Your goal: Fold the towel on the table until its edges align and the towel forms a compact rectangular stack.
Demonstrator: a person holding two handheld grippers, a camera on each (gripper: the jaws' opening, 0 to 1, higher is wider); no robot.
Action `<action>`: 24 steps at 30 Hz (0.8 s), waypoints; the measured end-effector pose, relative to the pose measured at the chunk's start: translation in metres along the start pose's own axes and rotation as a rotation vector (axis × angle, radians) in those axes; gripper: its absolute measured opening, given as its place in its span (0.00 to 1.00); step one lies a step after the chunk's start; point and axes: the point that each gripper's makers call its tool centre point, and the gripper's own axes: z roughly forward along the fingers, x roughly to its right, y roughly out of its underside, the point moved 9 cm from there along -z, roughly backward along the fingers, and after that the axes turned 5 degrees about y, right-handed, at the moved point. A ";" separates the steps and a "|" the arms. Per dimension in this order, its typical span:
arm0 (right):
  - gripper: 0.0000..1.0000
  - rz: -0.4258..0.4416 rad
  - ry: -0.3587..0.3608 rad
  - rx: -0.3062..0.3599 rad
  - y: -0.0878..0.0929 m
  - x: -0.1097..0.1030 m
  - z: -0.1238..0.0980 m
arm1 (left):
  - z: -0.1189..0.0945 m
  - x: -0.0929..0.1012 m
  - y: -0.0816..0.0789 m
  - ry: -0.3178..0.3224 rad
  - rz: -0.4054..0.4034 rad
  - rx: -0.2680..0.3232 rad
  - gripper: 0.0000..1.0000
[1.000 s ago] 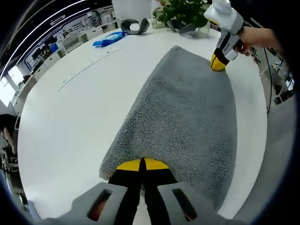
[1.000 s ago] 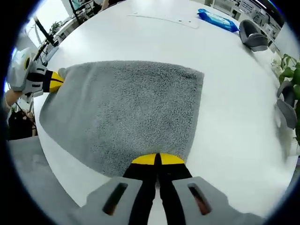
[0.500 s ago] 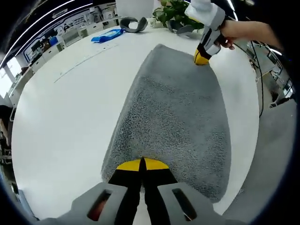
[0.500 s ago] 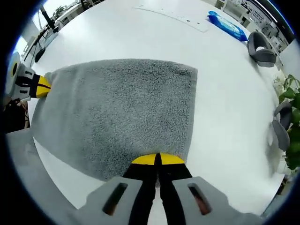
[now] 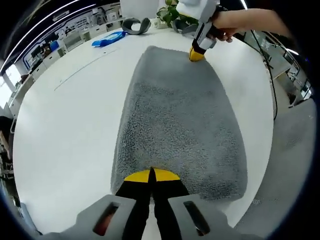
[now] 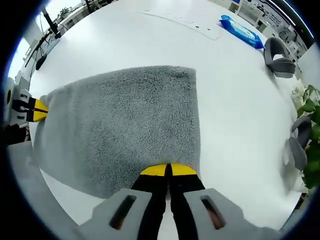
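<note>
Left gripper view: fluffy grey rectangular towel (image 5: 182,125).

Open-plan office or lab: long white table (image 5: 65,125), rows of desks (image 5: 75,30), potted plant (image 5: 172,12).

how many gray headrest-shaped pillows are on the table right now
2 gray neck pillows: one near the blue packet, another beside the potted plant. More may lie hidden.

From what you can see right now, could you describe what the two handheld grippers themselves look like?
Both look alike. The left gripper has two black jaws with yellow tips, rising from a grey moulded body with two slot-shaped openings. The right gripper has the same black jaws, yellow tips and grey slotted body. Seen from the left gripper view, the right one also has a white housing, gripped by a bare hand with no sleeve visible.
</note>
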 end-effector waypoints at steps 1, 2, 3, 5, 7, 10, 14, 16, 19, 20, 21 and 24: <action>0.00 -0.003 0.002 0.004 -0.002 0.001 0.001 | 0.000 0.002 0.000 0.000 0.004 -0.002 0.00; 0.00 -0.002 0.003 0.008 -0.003 0.002 0.001 | 0.000 0.004 -0.001 0.004 0.010 -0.006 0.00; 0.00 -0.001 0.003 0.014 -0.004 0.003 0.002 | 0.001 0.005 -0.001 0.008 0.015 -0.009 0.00; 0.00 0.004 0.000 0.024 -0.007 0.005 0.002 | 0.000 0.007 -0.001 0.014 0.024 -0.015 0.00; 0.00 0.012 -0.005 0.028 -0.009 0.007 0.003 | 0.000 0.009 -0.001 0.017 0.031 -0.017 0.00; 0.00 0.019 -0.009 0.031 -0.014 0.009 0.005 | 0.000 0.011 -0.002 0.015 0.036 -0.018 0.00; 0.00 0.003 0.000 0.036 -0.019 0.009 0.006 | 0.001 0.016 -0.003 0.024 0.050 -0.023 0.00; 0.00 -0.009 0.006 0.040 -0.023 0.009 0.007 | 0.001 0.018 -0.004 0.025 0.059 -0.026 0.00; 0.00 -0.026 0.014 0.047 -0.028 0.011 0.009 | 0.002 0.020 -0.005 0.027 0.061 -0.032 0.00; 0.00 -0.030 0.014 0.047 -0.030 0.011 0.010 | 0.003 0.021 -0.006 0.029 0.065 -0.036 0.00; 0.00 -0.030 0.014 0.048 -0.032 0.012 0.010 | 0.003 0.022 -0.007 0.031 0.069 -0.039 0.00; 0.00 -0.029 0.019 0.052 -0.036 0.013 0.011 | 0.003 0.026 -0.008 0.036 0.081 -0.042 0.00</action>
